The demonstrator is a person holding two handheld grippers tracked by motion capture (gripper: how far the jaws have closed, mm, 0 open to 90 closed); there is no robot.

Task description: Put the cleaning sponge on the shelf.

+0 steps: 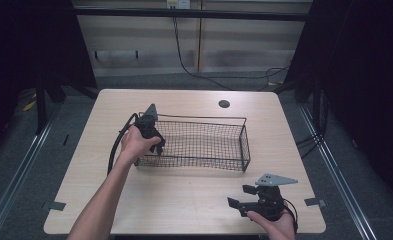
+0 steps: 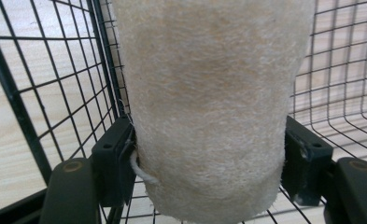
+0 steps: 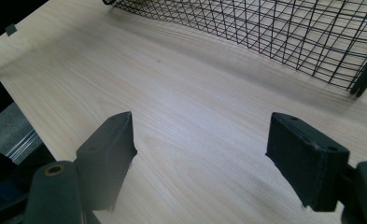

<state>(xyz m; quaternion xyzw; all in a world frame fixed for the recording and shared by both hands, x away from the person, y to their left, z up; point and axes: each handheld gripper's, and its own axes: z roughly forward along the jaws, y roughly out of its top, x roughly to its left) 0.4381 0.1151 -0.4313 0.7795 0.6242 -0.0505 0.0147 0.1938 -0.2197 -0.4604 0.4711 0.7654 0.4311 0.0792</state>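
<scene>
We are holding a soft, pale loofah sponge (image 2: 209, 107) tight in our left claw (image 1: 154, 141), down inside the left end of the wire basket (image 1: 244, 145) on the worktop (image 1: 184, 200). We think we are putting it in. Next we should let go gently and lift away. Our right claw (image 3: 202, 154) is waiting wide open over bare wood, holding nothing.

The worktop (image 1: 184, 200) was a pale wood-grain board with rounded corners. A black wire basket (image 1: 204, 142) stood directly on it, a little behind the middle, its long side running left to right. A small round dark disc (image 1: 224, 104) lay in the worktop near the far edge, behind the basket. Bare wood stretched between the basket and the near edge.
</scene>
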